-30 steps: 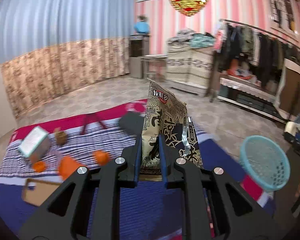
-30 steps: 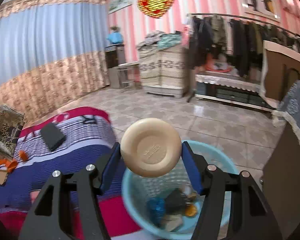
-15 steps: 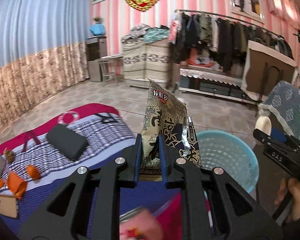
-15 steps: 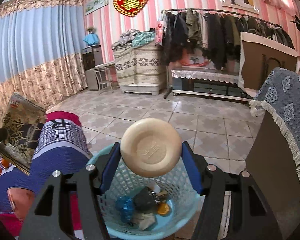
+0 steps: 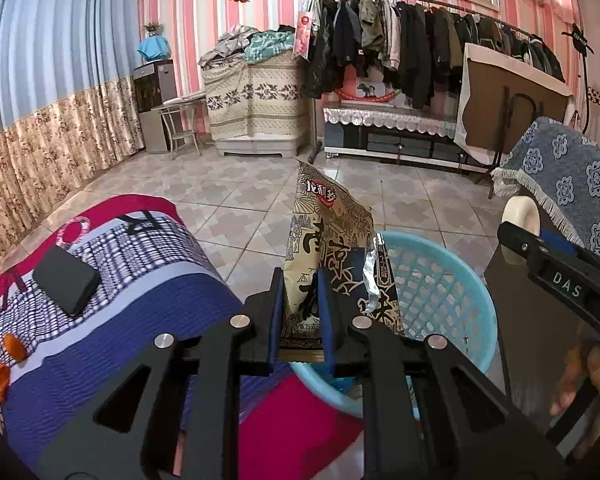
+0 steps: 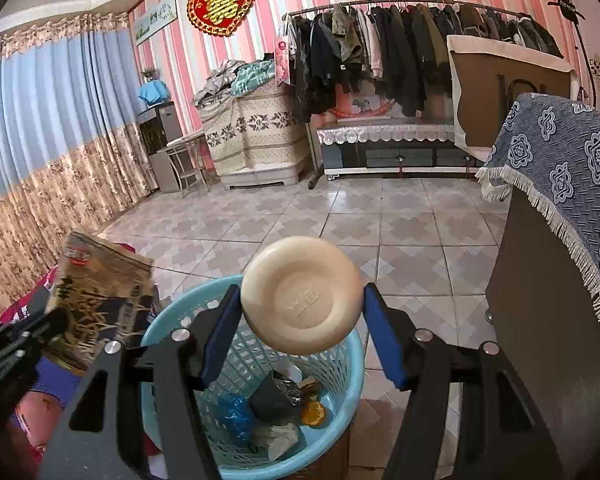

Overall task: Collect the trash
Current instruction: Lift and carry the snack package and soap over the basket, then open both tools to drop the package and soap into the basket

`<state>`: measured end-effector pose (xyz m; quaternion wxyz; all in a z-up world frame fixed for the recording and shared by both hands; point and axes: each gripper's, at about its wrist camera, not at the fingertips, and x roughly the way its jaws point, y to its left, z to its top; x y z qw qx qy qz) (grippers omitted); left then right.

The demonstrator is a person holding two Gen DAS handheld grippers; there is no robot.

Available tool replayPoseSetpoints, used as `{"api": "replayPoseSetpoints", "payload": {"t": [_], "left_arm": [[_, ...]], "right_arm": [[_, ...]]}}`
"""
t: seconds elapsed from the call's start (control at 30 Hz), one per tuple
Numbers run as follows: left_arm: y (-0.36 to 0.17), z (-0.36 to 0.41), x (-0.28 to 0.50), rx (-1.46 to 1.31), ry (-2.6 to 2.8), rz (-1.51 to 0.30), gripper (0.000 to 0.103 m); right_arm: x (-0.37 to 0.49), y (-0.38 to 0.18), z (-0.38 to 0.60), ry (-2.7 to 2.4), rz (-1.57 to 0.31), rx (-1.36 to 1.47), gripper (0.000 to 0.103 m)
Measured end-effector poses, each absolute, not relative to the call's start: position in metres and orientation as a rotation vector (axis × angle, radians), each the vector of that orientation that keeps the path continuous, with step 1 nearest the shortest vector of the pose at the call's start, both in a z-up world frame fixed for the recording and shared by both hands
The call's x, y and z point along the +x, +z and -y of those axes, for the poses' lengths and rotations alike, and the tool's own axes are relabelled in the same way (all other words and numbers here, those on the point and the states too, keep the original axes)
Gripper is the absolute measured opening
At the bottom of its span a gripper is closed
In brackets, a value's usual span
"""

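Some trash already lies in the basket, and two pieces are about to go in: the left gripper has its fingers clamped on a snack bag at the basket's 9 o'clock rim, while the right gripper grips a round soap right above its opening; orange scraps on the bed look left to collect. The room is tight, the basket squeezed between the bed at 9 o'clock and a dark cabinet at 3 o'clock.
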<state>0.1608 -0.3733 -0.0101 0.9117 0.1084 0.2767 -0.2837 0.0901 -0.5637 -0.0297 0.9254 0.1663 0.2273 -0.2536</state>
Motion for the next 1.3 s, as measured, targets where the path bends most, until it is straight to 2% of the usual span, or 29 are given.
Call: {"api": "replayPoseSetpoints", "payload": {"t": [0.33, 0.43, 0.5, 0.57, 0.67, 0.8, 0.93, 1.3], "left_arm": [[-0.043, 0.410, 0.175, 0.283, -0.572, -0.612, 0.016], [-0.046, 0.414, 0.178, 0.291, -0.574, -0.629, 0.020], [-0.047, 0.415, 0.178, 0.303, -0.577, -0.636, 0.038], [-0.046, 0.414, 0.177, 0.309, -0.567, -0.623, 0.049], [-0.043, 0.409, 0.174, 0.311, -0.558, -0.612, 0.060], [-0.034, 0.396, 0.174, 0.291, -0.502, -0.579, 0.083], [-0.020, 0.375, 0.180, 0.243, -0.441, -0.554, 0.096], [0.002, 0.326, 0.190, 0.173, -0.353, -0.532, 0.098]], "right_arm": [[0.096, -0.042, 0.577, -0.540, -0.505, 0.358, 0.061], [0.096, -0.043, 0.579, -0.544, -0.511, 0.354, 0.061], [0.097, -0.045, 0.580, -0.549, -0.518, 0.351, 0.061], [0.098, -0.045, 0.581, -0.552, -0.523, 0.349, 0.061], [0.097, -0.045, 0.582, -0.556, -0.525, 0.352, 0.061], [0.098, -0.045, 0.580, -0.559, -0.531, 0.344, 0.061], [0.104, -0.044, 0.574, -0.552, -0.537, 0.329, 0.061], [0.138, -0.046, 0.541, -0.466, -0.575, 0.245, 0.061]]}}
